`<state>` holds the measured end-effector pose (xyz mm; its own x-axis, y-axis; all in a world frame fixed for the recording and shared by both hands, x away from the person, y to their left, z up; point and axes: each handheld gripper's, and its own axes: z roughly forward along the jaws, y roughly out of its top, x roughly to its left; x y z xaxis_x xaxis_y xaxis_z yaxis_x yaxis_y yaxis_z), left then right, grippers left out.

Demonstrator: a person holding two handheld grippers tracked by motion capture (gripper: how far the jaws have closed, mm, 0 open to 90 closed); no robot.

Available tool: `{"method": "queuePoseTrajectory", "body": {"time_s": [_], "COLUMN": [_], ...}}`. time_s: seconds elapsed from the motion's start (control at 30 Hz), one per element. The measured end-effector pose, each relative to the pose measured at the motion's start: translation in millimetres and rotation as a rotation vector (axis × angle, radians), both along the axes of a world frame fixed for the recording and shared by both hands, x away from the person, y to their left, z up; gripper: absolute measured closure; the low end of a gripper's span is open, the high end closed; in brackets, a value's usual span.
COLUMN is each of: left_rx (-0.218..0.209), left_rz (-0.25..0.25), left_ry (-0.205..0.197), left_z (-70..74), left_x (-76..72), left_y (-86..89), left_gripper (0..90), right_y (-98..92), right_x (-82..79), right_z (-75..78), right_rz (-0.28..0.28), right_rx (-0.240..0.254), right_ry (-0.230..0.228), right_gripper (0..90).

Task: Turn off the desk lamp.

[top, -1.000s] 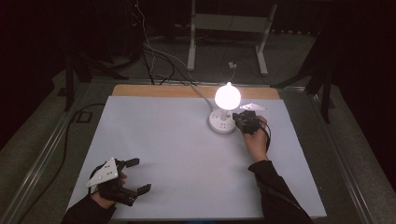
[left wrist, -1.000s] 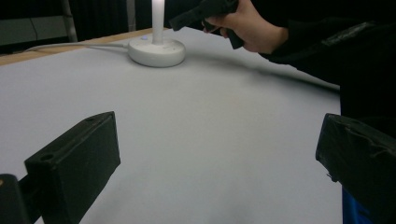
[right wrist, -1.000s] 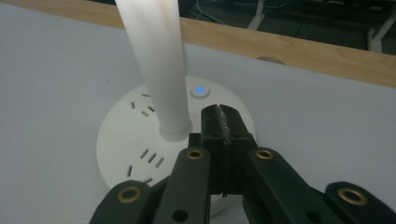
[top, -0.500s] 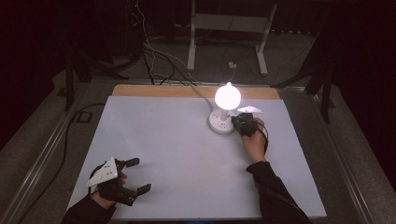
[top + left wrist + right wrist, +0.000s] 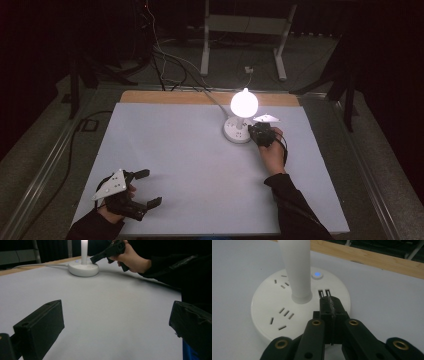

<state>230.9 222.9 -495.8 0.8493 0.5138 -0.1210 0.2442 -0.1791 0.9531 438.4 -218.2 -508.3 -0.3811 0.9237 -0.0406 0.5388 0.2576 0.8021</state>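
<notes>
A white lamp stands on a round white base (image 5: 235, 131) with sockets, and its globe (image 5: 244, 103) glows brightly. In the right gripper view the base (image 5: 274, 315) carries a white stem (image 5: 295, 270) and a small button lit blue (image 5: 317, 274). My right gripper (image 5: 329, 300) is shut with nothing between its jaws, and its tips hover over the base just short of two USB ports. From above, that gripper (image 5: 254, 131) sits at the base's right side. My left gripper (image 5: 145, 187) rests open near the front left of the table, holding nothing.
The white tabletop (image 5: 190, 165) has a wooden strip (image 5: 165, 97) along its far edge. A white cable (image 5: 212, 97) runs from the lamp base off the back of the table. Dark floor, cables and a metal stand (image 5: 240, 30) lie beyond.
The right gripper has barely shifted beside the lamp base. The lamp stays lit and the left gripper has not moved.
</notes>
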Motion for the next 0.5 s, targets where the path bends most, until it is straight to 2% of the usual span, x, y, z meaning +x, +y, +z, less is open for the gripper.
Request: {"method": "queuePoseTrajectory", "body": {"time_s": [0.1, 0.23, 0.3, 0.4, 0.5], "left_rx": [0.003, 0.001, -0.001, -0.004, -0.007], "left_rz": [0.0, 0.003, 0.001, 0.002, 0.005], "left_ry": [-0.001, 0.002, -0.001, -0.001, 0.001], "left_z": [0.1, -0.3, 0.3, 0.5, 0.4], "left_x": [-0.1, 0.4, 0.1, 0.0, 1.2], "left_y": [0.2, 0.6, 0.5, 0.5, 0.9], "left_gripper": [0.5, 0.4, 0.4, 0.5, 0.5], "right_y": [-1.4, -2.7, -3.3, -7.2, -12.8], "right_x": [1.1, -1.9, -5.3, -12.8, -20.1], "right_z": [2.9, 13.1, 18.1, 22.4, 26.1], "right_rz": [0.002, 0.017, 0.027, 0.049, 0.076], "right_rx": [0.026, 0.052, 0.048, 0.068, 0.097], "right_ry": [0.015, -0.002, -0.011, -0.012, -0.009], "right_gripper": [90.0, 88.7, 87.8, 83.6, 74.2]}}
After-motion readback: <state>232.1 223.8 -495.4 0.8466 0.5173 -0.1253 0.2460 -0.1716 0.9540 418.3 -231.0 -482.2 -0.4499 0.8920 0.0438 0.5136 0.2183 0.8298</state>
